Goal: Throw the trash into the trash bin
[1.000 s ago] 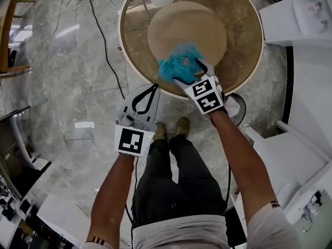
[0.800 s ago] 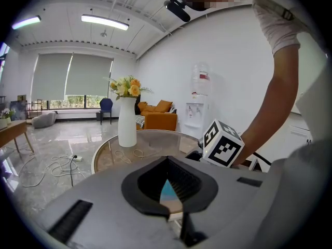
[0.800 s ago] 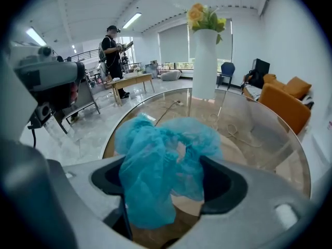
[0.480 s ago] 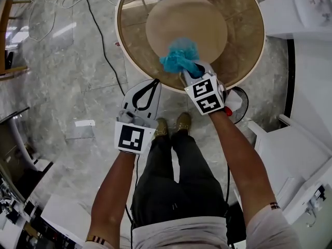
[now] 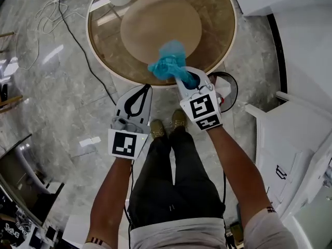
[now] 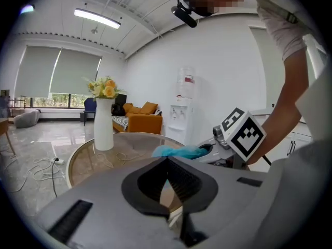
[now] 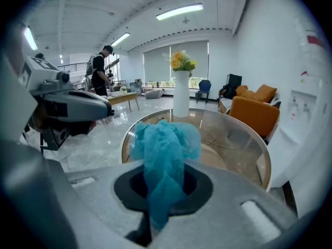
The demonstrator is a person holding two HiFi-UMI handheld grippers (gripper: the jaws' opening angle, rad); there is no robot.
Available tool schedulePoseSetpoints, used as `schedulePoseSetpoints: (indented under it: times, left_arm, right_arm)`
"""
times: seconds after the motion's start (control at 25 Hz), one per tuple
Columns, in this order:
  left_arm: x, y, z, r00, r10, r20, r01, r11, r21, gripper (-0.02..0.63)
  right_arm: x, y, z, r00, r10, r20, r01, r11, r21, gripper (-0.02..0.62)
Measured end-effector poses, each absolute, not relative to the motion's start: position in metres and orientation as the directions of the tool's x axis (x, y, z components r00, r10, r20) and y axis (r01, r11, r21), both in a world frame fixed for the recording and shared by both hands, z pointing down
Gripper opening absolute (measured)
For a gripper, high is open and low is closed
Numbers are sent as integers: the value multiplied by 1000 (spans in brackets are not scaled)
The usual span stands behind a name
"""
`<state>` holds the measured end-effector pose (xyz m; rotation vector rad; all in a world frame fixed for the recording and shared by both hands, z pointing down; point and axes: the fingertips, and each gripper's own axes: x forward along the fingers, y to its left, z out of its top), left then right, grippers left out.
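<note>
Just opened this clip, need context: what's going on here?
A person holds a gripper in each hand. The right gripper has just closed its jaws on a blue wad of trash, held over the edge of the round glass table. The left gripper is shut and empty beside it. Nothing is binned yet.
</note>
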<state>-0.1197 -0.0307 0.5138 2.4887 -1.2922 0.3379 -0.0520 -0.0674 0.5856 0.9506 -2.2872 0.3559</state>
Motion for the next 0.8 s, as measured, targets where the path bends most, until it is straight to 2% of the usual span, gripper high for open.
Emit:
schedulePoseSetpoints:
  times: [0.24,0.44,0.64,0.8]
  left_arm:
    - [-59,-14,503,663,-669,334,-740,-655,157,0]
    - [-15,3,497,730,-601,325,-667,-731,145,0]
    - [20,16,497,779,-541,316,-605,-781,156,0]
    - [46,26,497,796,-517,316,-581,-798,159,0]
  right_arm:
    - [17,-32,560,-480,-646,593,-795,606,17,20]
    - [95,5,562,-369,-702,609,-877,481,22,20]
    - [165,38,574,-244,-723,647,-939,342,28,20]
    - [199,56,591,-212,-687,695,-950,312,19,21]
